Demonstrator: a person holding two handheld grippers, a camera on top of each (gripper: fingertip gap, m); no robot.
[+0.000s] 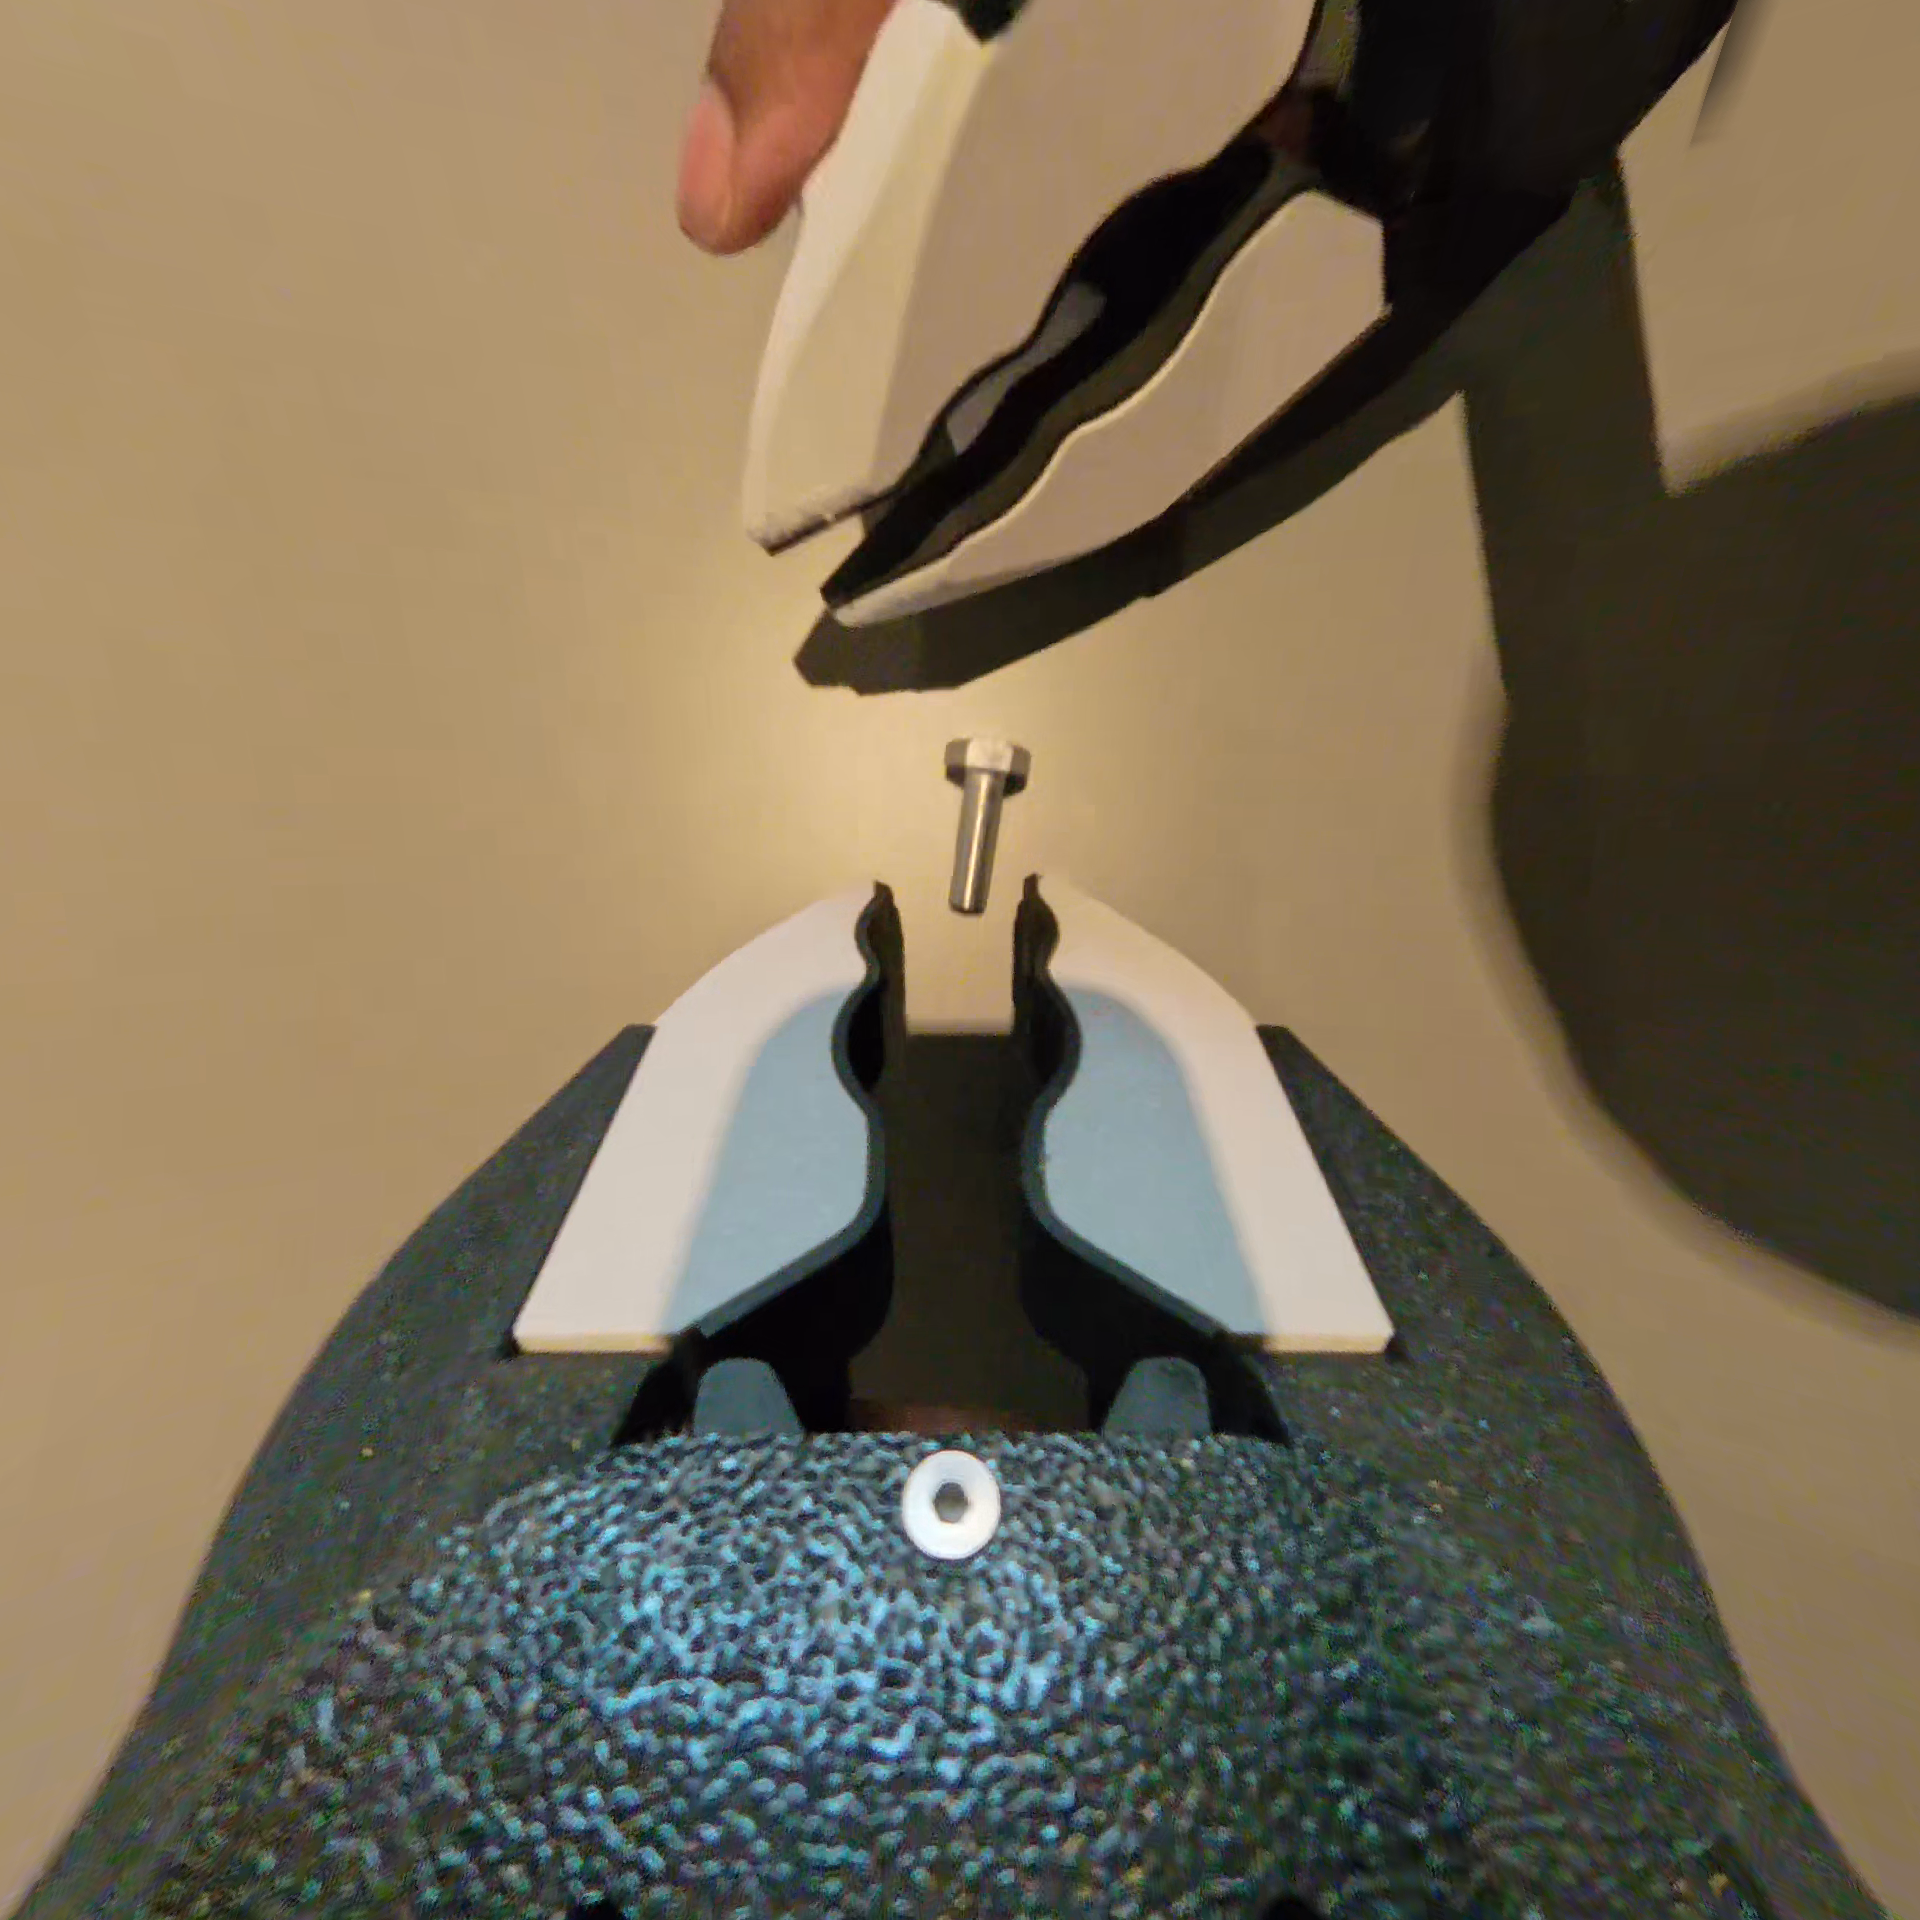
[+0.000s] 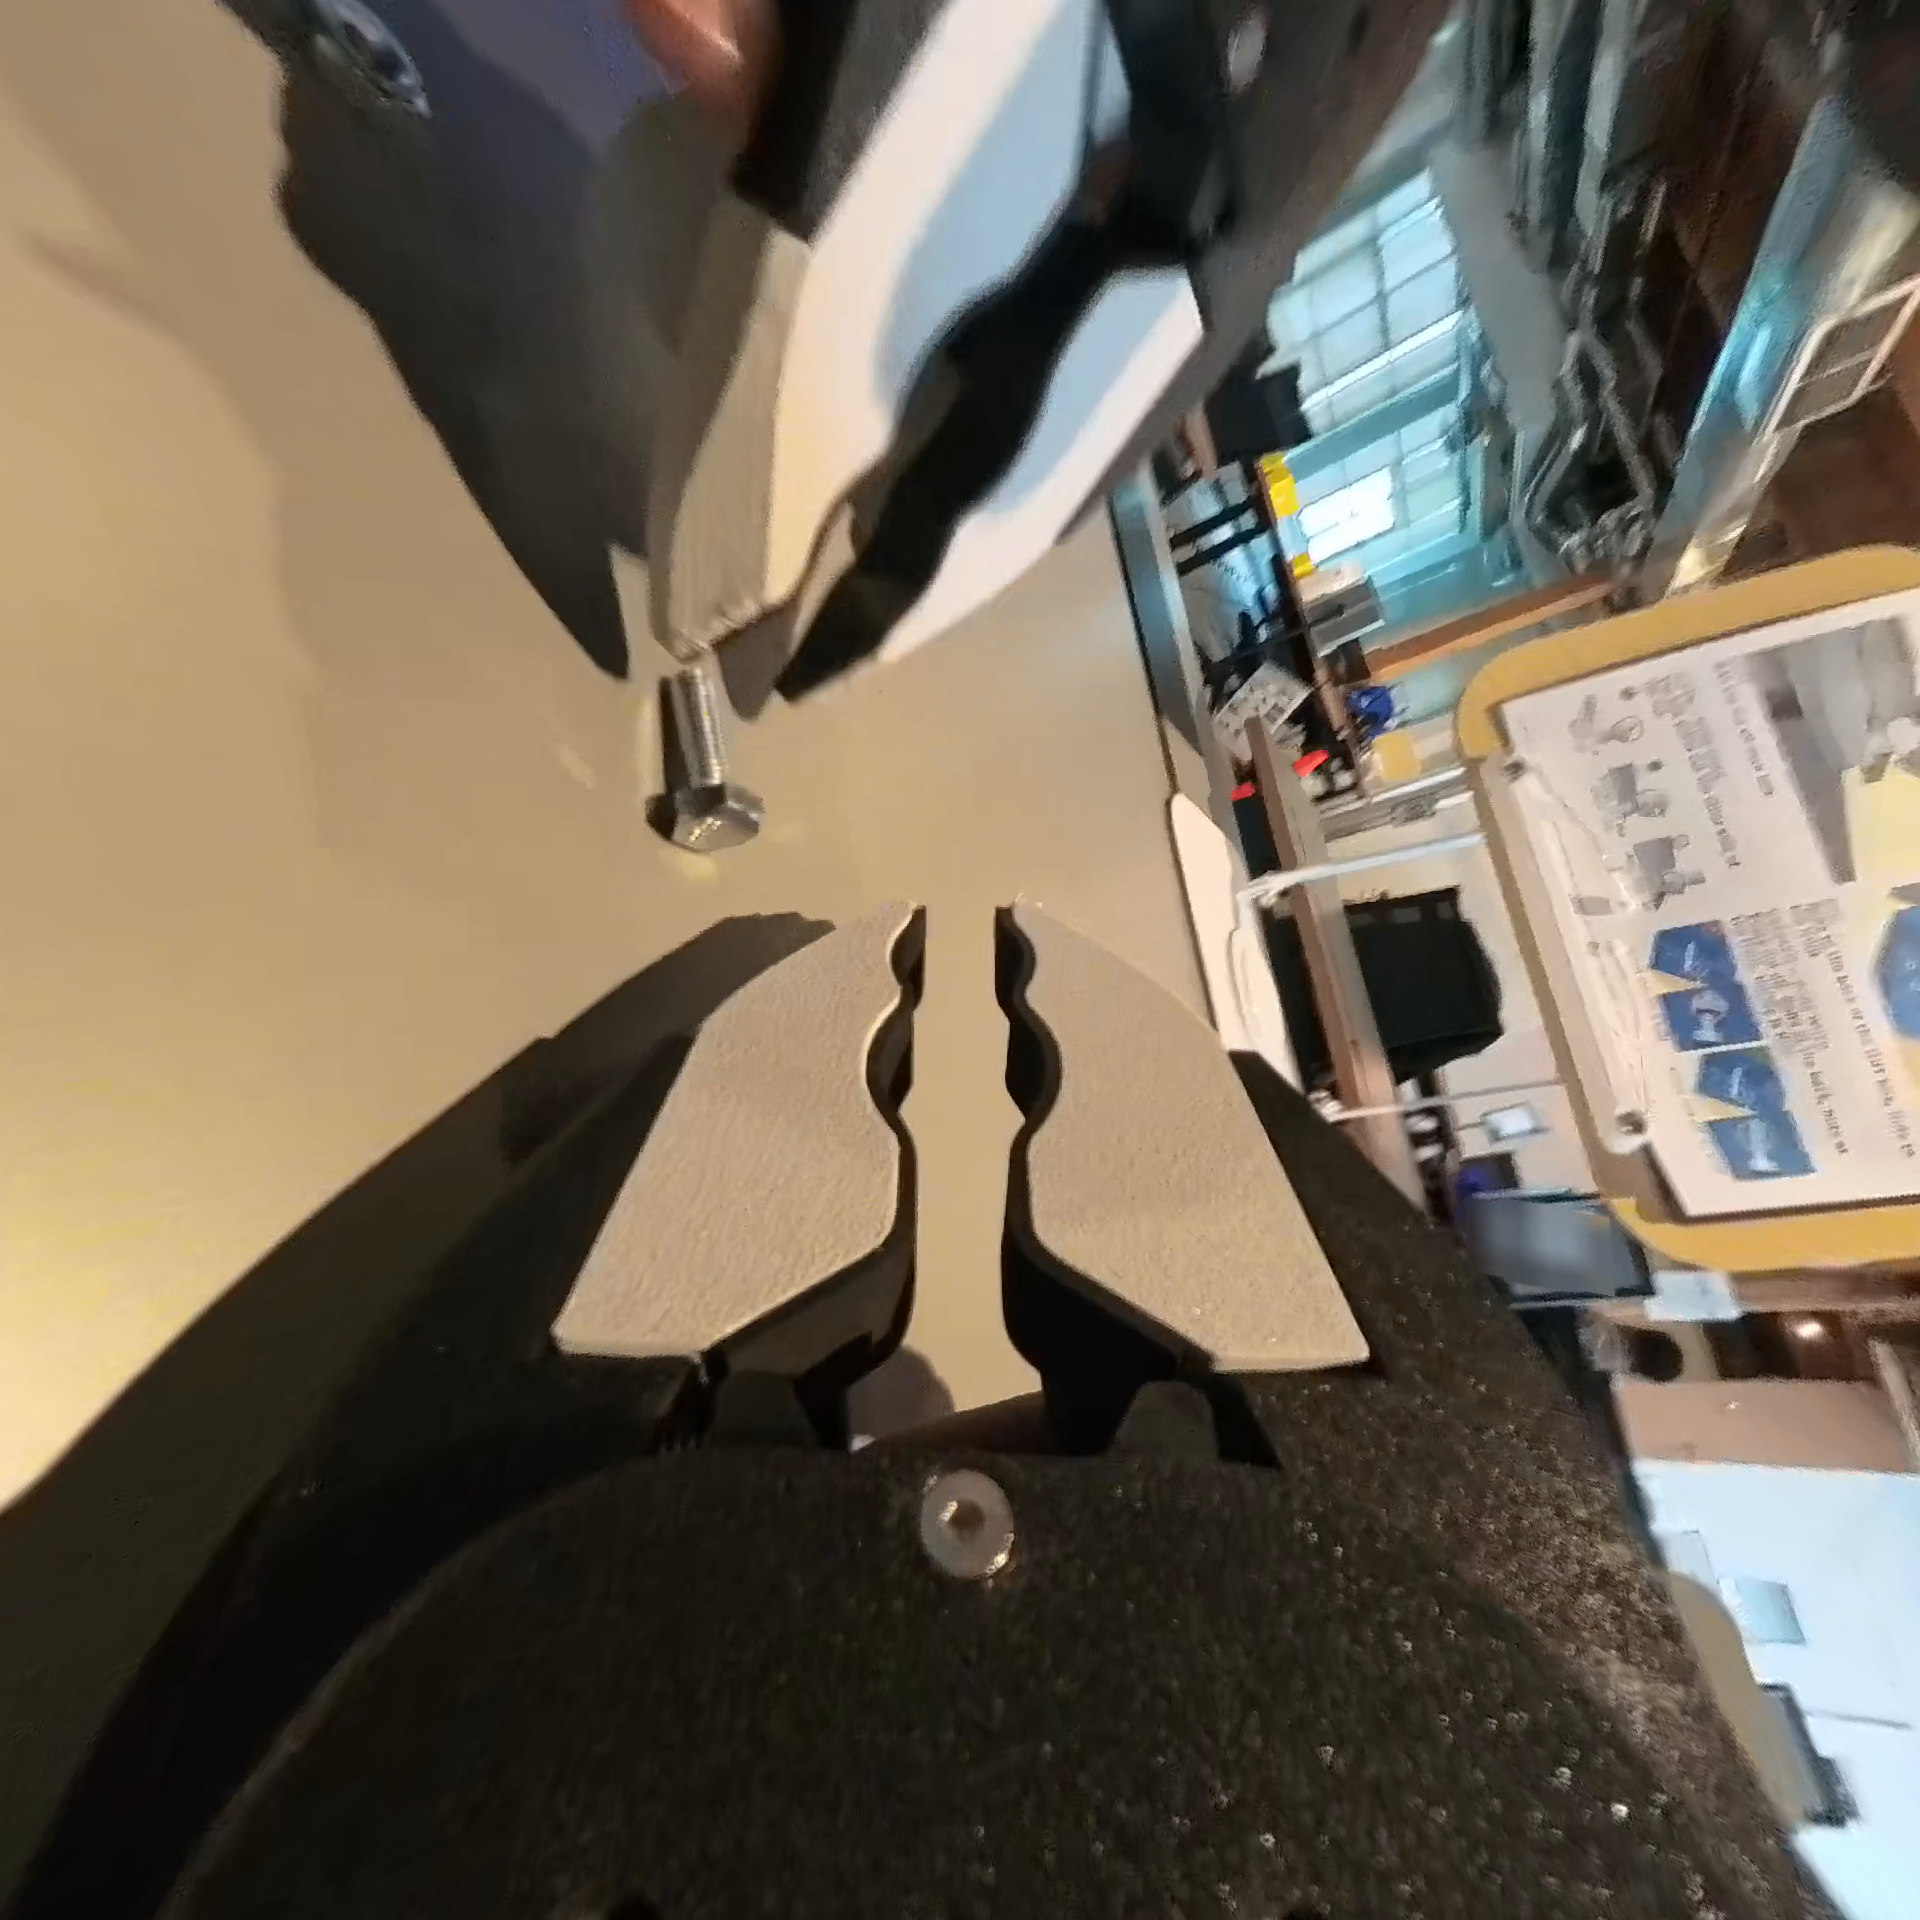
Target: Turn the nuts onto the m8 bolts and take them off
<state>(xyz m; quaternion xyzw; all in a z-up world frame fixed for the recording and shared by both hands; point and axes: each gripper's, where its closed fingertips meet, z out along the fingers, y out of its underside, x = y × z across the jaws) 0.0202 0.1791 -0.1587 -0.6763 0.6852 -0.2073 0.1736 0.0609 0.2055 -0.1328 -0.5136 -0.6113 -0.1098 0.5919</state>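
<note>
Left wrist view shows the left hand-held gripper (image 1: 951, 894) at the lower centre of the frame, its jaws parted and empty, tips just short of the threaded end of a single M8 bolt (image 1: 977, 826) that lies flat on the beige counter (image 1: 312, 623) at mid-frame, hex head pointing away toward the top. Beyond it, in the upper part of the frame, the right hand-held gripper (image 1: 821, 566) comes in at a slant, its jaws also released with nothing between them, and a person's fingertip (image 1: 727, 177) rests along its white outer face. From the right wrist view the same bolt (image 2: 701, 764) sits left of centre with its head toward the right gripper's tips (image 2: 961, 914), which stand slightly apart and off to one side of it; the left gripper (image 2: 727, 655) hangs just above the bolt's threaded end. No nut is visible in either view, so the threading step cannot begin until one is found. My worry is the bolt itself: it is round and lies loose, so a jaw that closes off-centre, or one tip landing first, would likely roll or flick it away. With both grippers converging on one small part, they could also knock each other.
</note>
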